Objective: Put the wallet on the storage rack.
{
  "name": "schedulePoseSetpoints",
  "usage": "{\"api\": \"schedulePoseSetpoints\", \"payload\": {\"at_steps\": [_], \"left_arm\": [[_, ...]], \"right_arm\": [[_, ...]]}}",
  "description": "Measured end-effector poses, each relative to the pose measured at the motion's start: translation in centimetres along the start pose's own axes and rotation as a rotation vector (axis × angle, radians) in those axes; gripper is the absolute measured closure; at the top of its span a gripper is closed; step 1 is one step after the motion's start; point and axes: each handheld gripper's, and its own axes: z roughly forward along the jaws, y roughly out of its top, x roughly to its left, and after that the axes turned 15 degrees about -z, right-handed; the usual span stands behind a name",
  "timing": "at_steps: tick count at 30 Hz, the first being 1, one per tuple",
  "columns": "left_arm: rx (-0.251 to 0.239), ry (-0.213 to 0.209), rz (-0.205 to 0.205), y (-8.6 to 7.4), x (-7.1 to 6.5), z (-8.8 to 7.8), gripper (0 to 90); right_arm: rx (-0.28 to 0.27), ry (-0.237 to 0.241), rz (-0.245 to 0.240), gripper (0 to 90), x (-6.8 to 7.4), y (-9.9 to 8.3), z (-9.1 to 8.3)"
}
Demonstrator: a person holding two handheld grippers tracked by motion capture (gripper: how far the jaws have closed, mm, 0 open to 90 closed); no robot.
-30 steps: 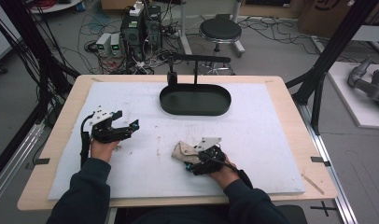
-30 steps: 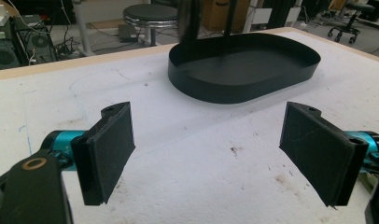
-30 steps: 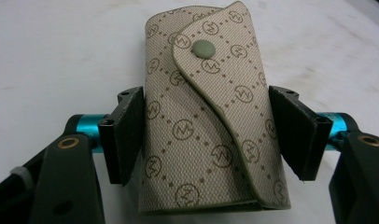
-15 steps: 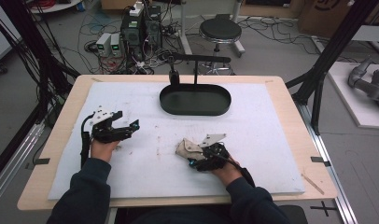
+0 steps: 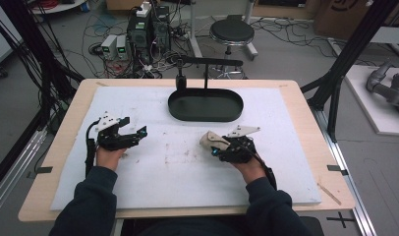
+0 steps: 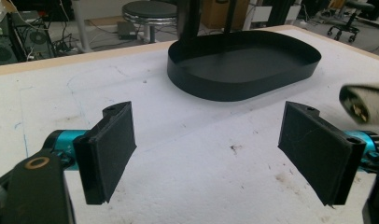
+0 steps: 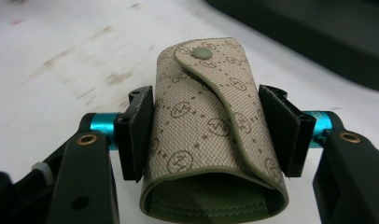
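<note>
A beige monogrammed pouch (image 7: 208,126) with a snap flap sits between the pads of my right gripper (image 7: 208,140), which press on both its sides. Those jaws have just been closing on it. From above, the pouch (image 5: 209,139) sticks out to the left of the right gripper (image 5: 216,146), a little above the white mat and in front of the black oval tray (image 5: 206,118). My left gripper (image 5: 135,127) rests at the left of the mat, open, with nothing between its pads (image 6: 108,149). In its view the tray (image 6: 243,88) lies ahead and the pouch (image 6: 365,100) is at the right edge.
The white mat (image 5: 178,167) covers a wooden table (image 5: 305,113) and carries a few brown stains. A black stand (image 5: 207,66) rises at the tray's far side. Beyond the table are a stool (image 5: 232,32), computer boxes (image 5: 148,29) and floor cables.
The right gripper has closed on the pouch and carried it to the right and away from the person, slightly up off the mat. The left gripper has stayed put.
</note>
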Motion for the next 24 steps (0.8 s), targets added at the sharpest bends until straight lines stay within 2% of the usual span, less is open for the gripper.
{"api": "schedulePoseSetpoints", "payload": {"at_steps": [6, 11, 15, 18, 19, 20, 21, 22, 24], "left_arm": [[0.000, -0.001, -0.004, 0.0, 0.1, 0.1, 19.4], [0.004, -0.002, -0.006, -0.1, 0.1, 0.1, 19.6], [0.003, -0.001, -0.008, -0.1, 0.1, 0.1, 19.7], [0.005, -0.004, -0.008, -0.1, 0.2, 0.2, 19.7], [0.007, -0.005, -0.008, -0.1, 0.2, 0.2, 19.7], [0.006, -0.004, -0.008, -0.1, 0.2, 0.2, 19.7], [0.007, -0.005, -0.010, -0.1, 0.2, 0.2, 19.7], [0.007, -0.005, -0.010, -0.1, 0.2, 0.2, 19.7], [0.005, -0.005, -0.011, -0.1, 0.2, 0.2, 19.8]], "right_arm": [[-0.024, -0.088, 0.019, 40.9, -2.9, 1.3, -0.3], [-0.026, -0.149, 0.019, 41.6, -5.1, 3.0, 0.5], [-0.014, -0.188, 0.031, 41.7, -6.7, 4.2, 2.1], [-0.005, -0.195, 0.043, 41.7, -7.5, 4.7, 3.1], [-0.002, -0.197, 0.051, 41.7, -8.1, 5.1, 4.1], [-0.002, -0.197, 0.051, 41.7, -8.1, 5.1, 4.1], [0.019, -0.198, 0.050, 41.6, -8.6, 5.6, 5.2], [0.019, -0.198, 0.050, 41.6, -8.6, 5.6, 5.2], [0.032, -0.202, 0.059, 41.6, -9.4, 6.2, 6.7]]}}
